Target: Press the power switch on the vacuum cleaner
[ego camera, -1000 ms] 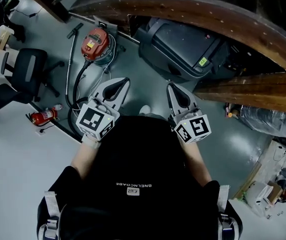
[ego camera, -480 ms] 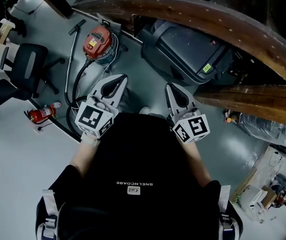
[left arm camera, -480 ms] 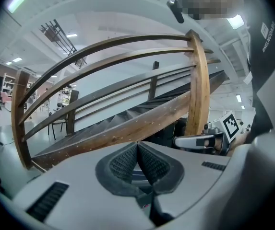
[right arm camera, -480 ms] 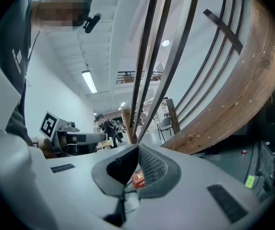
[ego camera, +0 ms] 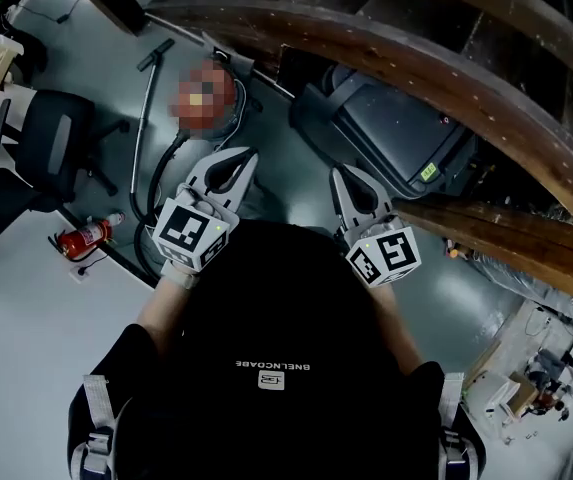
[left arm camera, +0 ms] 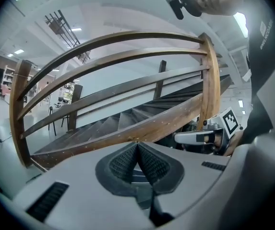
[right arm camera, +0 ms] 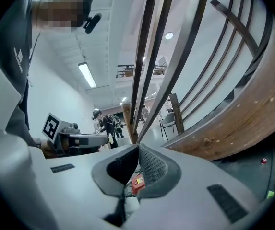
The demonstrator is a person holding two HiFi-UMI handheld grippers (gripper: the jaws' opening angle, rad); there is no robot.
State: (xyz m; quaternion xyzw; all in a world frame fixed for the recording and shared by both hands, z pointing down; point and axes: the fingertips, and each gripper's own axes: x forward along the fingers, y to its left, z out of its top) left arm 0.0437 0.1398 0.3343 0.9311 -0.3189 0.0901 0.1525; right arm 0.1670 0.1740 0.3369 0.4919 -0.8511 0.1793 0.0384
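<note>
Upper left of the head view, on the grey floor [ego camera: 266,158], sits the round red vacuum cleaner [ego camera: 206,96], its black hose [ego camera: 156,166] curling down toward the person. It stands well apart from both grippers, so the power switch looks out of reach for now; judging from this, the pressing step has not begun.

Below it, the person holds both grippers out at chest height, side by side and pointing forward, a carrying pose rather than a working one.

The left gripper [ego camera: 248,160] angles up and to the right, roughly toward the vacuum cleaner. Its own view shows the two ribbed pads closed tip to tip with nothing between them.

The right gripper [ego camera: 339,173] points up the frame and leans slightly left. Its jaws are also closed and hold nothing; through a small gap lower down, a patch of red floor-level equipment shows beyond them.

A curved wooden stair rail [ego camera: 416,43] sweeps across the top of the frame, above a dark machine [ego camera: 386,128]. At the left edge are an office chair [ego camera: 56,143] and a red fire extinguisher [ego camera: 84,236] lying on the floor.
</note>
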